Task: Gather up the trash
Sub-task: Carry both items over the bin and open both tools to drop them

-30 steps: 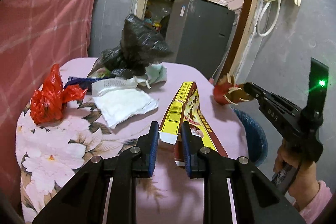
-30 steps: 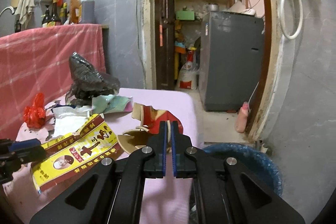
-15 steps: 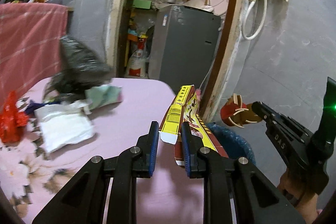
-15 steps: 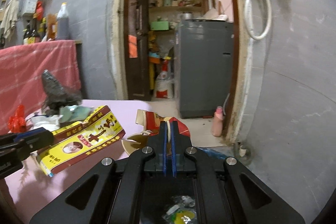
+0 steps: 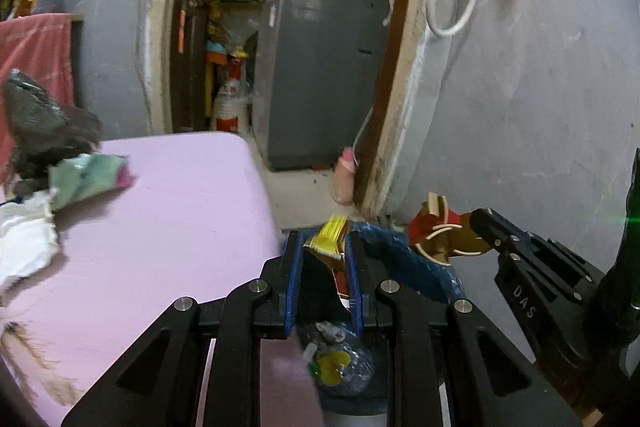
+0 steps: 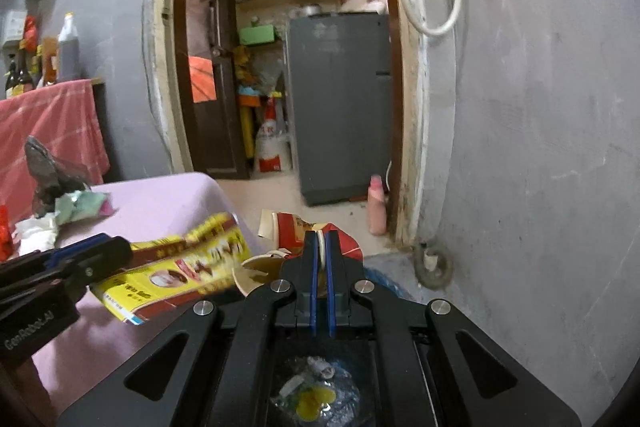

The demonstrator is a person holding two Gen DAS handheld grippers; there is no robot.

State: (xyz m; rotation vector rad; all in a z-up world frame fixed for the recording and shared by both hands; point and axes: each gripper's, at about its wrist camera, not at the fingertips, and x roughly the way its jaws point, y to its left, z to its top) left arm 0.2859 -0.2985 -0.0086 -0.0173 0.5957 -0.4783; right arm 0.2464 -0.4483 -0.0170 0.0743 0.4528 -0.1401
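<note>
Glossy cardboard box, matt pink tablecloth

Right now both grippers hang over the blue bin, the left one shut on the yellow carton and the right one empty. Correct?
Not quite. The right gripper is not empty: it is shut on a torn red paper container, clear in the left wrist view. The rest stands: the left gripper is shut on the yellow carton, and both hang over the blue bin.

Below the left gripper the blue bin gapes unobstructed, hemmed by the tabletop edge leftward and the right gripper rightward.
</note>
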